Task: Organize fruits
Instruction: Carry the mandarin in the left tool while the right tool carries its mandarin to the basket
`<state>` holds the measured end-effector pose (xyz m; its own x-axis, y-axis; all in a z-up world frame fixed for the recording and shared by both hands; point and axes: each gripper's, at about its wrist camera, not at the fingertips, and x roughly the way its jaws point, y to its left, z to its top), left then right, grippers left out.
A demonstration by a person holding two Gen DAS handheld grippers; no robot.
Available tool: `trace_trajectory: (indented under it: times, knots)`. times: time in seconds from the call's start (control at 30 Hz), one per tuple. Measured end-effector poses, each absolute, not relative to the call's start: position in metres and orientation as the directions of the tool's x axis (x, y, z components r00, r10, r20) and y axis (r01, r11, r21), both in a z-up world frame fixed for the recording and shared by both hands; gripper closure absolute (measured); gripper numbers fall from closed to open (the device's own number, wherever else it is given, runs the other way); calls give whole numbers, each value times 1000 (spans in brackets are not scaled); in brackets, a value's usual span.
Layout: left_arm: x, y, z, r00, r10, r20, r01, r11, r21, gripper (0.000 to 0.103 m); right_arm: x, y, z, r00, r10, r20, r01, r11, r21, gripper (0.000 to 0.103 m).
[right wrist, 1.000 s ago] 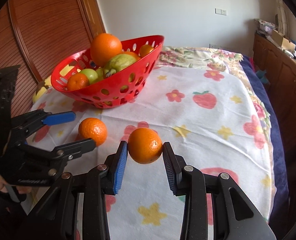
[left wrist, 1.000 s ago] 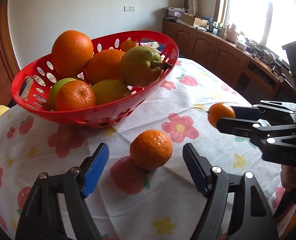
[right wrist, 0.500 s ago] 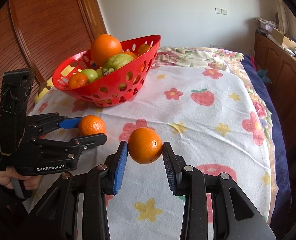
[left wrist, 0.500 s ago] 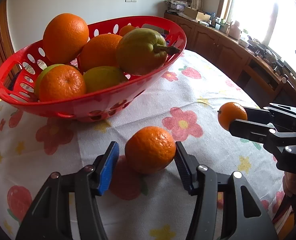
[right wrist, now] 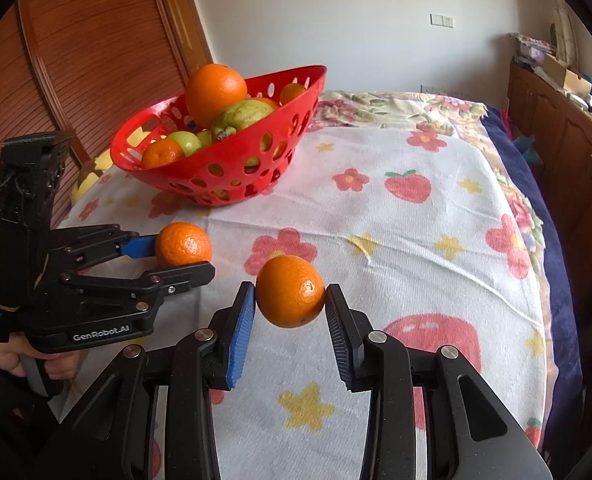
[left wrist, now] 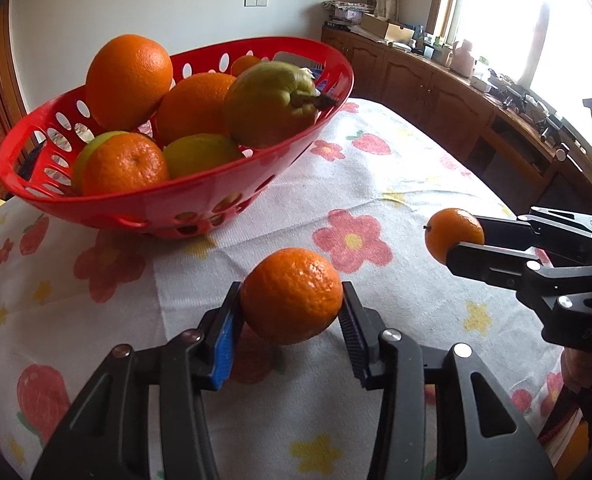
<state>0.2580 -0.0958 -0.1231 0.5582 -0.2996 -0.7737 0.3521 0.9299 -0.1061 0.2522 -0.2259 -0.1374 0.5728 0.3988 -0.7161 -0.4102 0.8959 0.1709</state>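
The red perforated plastic basket (left wrist: 200,200), near the far left corner of the cloth-covered desk (left wrist: 395,184), holds oranges, green round fruits and a yellow-green pear (left wrist: 268,104). The left gripper (left wrist: 292,312) is clamped on a small orange mandarin (left wrist: 292,296); the right gripper (right wrist: 290,304) clamps a second round orange mandarin (right wrist: 290,292).

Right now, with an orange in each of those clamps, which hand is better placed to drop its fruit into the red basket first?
Probably the left. Its gripper, shut on an orange, sits nearer the red basket. The right gripper holds its orange farther away.
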Motion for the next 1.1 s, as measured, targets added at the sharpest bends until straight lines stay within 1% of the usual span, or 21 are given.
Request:
trace_trajectory:
  times: [0.43, 0.6, 0.83, 1.1]
  knots:
    - [241, -91, -69, 623, -346, -702, 385, 916, -110, 59, 243, -212, -112, 605, 403, -687, -430, 891, 144, 67]
    - [237, -83, -44, 655, -362, -664, 395, 912, -107, 59, 239, -209, -97, 634, 397, -664, -440, 891, 113, 67]
    - [253, -66, -15, 706, -343, -619, 382, 921, -75, 59, 244, -203, -74, 661, 400, -634, -459, 885, 80, 67]
    - [283, -32, -7, 740, -300, -602, 332, 941, -61, 59, 266, -187, -58, 673, 413, -613, -487, 872, 52, 67]
